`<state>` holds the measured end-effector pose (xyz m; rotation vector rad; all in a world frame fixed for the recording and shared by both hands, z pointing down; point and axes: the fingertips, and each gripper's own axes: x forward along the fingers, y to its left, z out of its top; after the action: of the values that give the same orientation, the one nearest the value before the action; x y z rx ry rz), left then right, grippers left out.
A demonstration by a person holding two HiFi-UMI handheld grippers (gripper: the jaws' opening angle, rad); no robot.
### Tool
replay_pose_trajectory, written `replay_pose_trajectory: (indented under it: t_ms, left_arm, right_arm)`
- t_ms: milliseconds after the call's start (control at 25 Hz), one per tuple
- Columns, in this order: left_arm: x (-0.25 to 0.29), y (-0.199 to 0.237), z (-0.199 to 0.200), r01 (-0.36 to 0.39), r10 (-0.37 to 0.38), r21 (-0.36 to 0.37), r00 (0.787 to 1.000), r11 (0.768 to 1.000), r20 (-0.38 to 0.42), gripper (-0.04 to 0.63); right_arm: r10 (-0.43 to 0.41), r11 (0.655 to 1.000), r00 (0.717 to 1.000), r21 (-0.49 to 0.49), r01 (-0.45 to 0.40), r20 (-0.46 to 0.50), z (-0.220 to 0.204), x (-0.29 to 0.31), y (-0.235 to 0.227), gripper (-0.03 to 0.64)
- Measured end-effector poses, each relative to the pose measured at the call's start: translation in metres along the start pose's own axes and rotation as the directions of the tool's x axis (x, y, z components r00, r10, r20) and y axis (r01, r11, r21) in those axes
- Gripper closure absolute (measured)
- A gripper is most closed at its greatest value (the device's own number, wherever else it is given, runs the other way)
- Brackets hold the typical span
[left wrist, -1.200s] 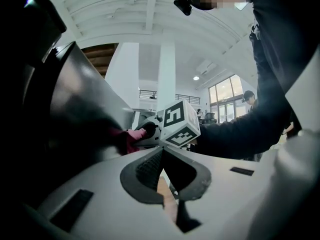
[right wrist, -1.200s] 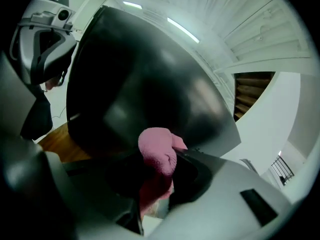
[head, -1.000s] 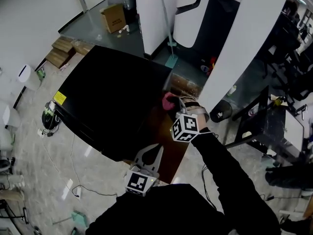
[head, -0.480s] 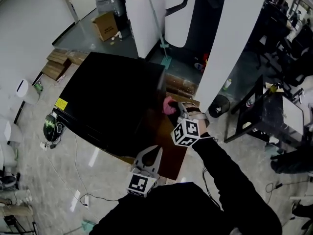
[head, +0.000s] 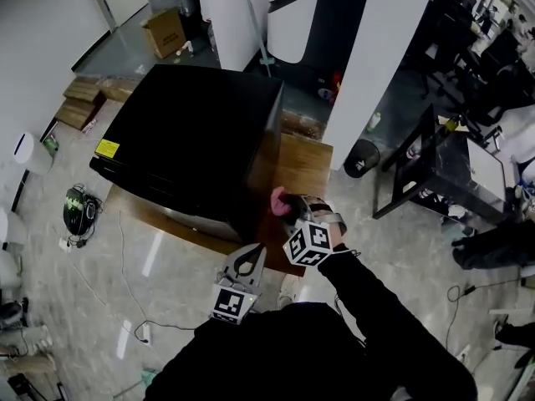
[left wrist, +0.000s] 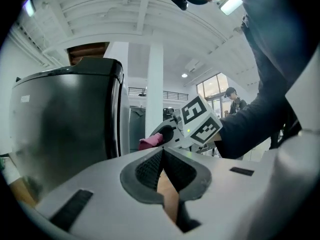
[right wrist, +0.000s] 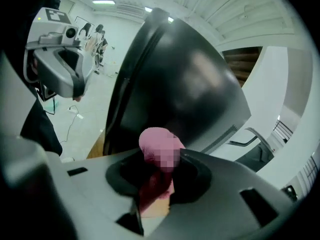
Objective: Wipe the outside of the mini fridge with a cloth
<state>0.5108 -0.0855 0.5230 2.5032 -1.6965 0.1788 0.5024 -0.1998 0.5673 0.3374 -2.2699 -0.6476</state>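
Pale floor lies all around a low wooden surface (head: 305,170). On it the black mini fridge (head: 184,140) stands upright and fills the far left part, with one corner pointing at the person. The right tool (head: 288,207) is closed on a pink cloth (head: 278,200). The bunched end of the cloth sticks out toward the fridge's right side, close to that corner. The left tool (head: 248,261) is closed with nothing in it, by the surface's near edge.

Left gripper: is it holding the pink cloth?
No, the left gripper's jaws are shut with nothing between them; the cloth sits clamped in the right gripper.
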Motion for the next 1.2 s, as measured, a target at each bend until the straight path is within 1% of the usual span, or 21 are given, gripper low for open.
replay_pose_trajectory:
  t_ms: [80, 280, 400, 600, 800, 920, 1200]
  left_arm:
    - [-0.013, 0.001, -0.014, 0.008, -0.008, 0.023, 1.000, 1.000, -0.004, 0.589]
    - [-0.042, 0.000, -0.042, 0.016, -0.016, -0.006, 1.000, 1.000, -0.004, 0.589]
    - [-0.052, -0.002, -0.061, 0.015, -0.016, -0.017, 0.999, 1.000, -0.029, 0.589]
    - [-0.062, 0.003, -0.089, -0.020, 0.018, -0.026, 0.998, 0.999, -0.066, 0.589]
    - [-0.058, 0.012, -0.109, -0.041, 0.037, -0.037, 0.994, 0.998, -0.105, 0.589]
    - [-0.053, 0.018, -0.111, -0.059, 0.053, -0.058, 0.993, 0.997, -0.104, 0.589]
    - [-0.035, 0.034, -0.121, -0.061, 0.053, -0.062, 0.992, 0.996, -0.115, 0.589]
  right_arm:
    - [0.019, 0.999, 1.000, 0.032, -0.019, -0.012, 0.003, 0.001, 0.026, 0.508]
    - [0.056, 0.996, 0.998, 0.065, -0.053, -0.041, 0.007, 0.003, 0.083, 0.508]
    - [0.077, 0.995, 0.995, 0.073, -0.073, -0.061, 0.001, 0.007, 0.105, 0.508]
    - [0.114, 0.991, 0.990, 0.082, -0.108, -0.079, -0.008, 0.029, 0.130, 0.507]
    - [0.144, 0.988, 0.986, 0.072, -0.138, -0.088, -0.006, 0.052, 0.137, 0.508]
    - [0.157, 0.987, 0.984, 0.058, -0.152, -0.090, -0.008, 0.064, 0.138, 0.506]
    - [0.165, 0.986, 0.983, 0.044, -0.162, -0.076, -0.014, 0.087, 0.134, 0.506]
